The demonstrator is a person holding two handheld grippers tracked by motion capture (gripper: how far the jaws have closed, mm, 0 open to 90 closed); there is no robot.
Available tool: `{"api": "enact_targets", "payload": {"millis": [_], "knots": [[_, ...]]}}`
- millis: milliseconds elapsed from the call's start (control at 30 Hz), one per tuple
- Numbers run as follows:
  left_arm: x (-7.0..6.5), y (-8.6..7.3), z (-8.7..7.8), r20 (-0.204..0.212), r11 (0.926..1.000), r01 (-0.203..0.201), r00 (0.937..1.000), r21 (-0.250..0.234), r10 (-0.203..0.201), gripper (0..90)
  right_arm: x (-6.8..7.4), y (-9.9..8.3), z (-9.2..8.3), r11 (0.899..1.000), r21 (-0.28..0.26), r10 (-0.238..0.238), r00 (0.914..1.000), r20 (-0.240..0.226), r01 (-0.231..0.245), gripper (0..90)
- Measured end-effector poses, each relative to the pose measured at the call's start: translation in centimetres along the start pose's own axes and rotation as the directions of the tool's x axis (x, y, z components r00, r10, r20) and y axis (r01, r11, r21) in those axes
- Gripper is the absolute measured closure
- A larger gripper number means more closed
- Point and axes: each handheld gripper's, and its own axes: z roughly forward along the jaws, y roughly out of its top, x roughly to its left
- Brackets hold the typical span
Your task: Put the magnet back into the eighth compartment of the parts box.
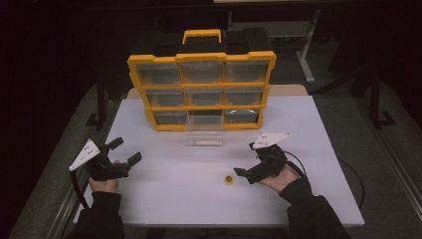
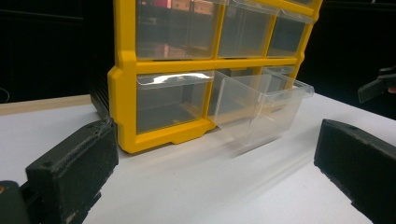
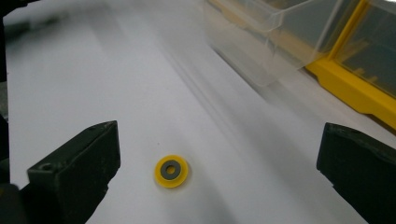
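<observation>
Small yellow disc (image 1: 229, 179) with a dark grey centre lies flat on the white table (image 1: 164, 199), near the front, right of the middle. In the right gripper view the disc (image 3: 172, 171) sits on bare table between the two black jaws, closer to the left one, touching neither. Right gripper (image 1: 244, 174) is held low just to the right of the disc, jaws pointing left toward it and standing wide apart, nothing between them but the disc on the table below. It is held in the person's right hand (image 1: 281, 177), dark sleeve behind; cable trails off to the right across the table. Beyond the disc, toward the back, a clear drawer (image 1: 204, 132) stands pulled out from the bottom middle slot of a yellow organizer (image 1: 201, 57); it rests on the table, well apart from the disc. In the left gripper view the drawer (image 2: 261, 109) looks empty and juts forward at an angle from the frame. Organizer stands upright at the back of the table, three rows of three clear drawers, yellow handle on top. Left gripper (image 1: 127, 152) is well to the left of the disc, near the table's left edge, held in the left hand (image 1: 103, 183); jaws wide apart, holding nothing, aimed toward the organizer.
</observation>
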Motion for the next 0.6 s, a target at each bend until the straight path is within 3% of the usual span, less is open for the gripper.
{"api": "enact_targets", "payload": {"millis": [600], "knots": [[0.0, 0.0, 0.0, 0.005, 1.0, -0.003, 1.0, 0.0, 0.003, 0.0, 0.5, 0.4, 1.7, 0.995, 0.091, -0.024, 0.9988, -0.043, 0.028, 0.0]]}}
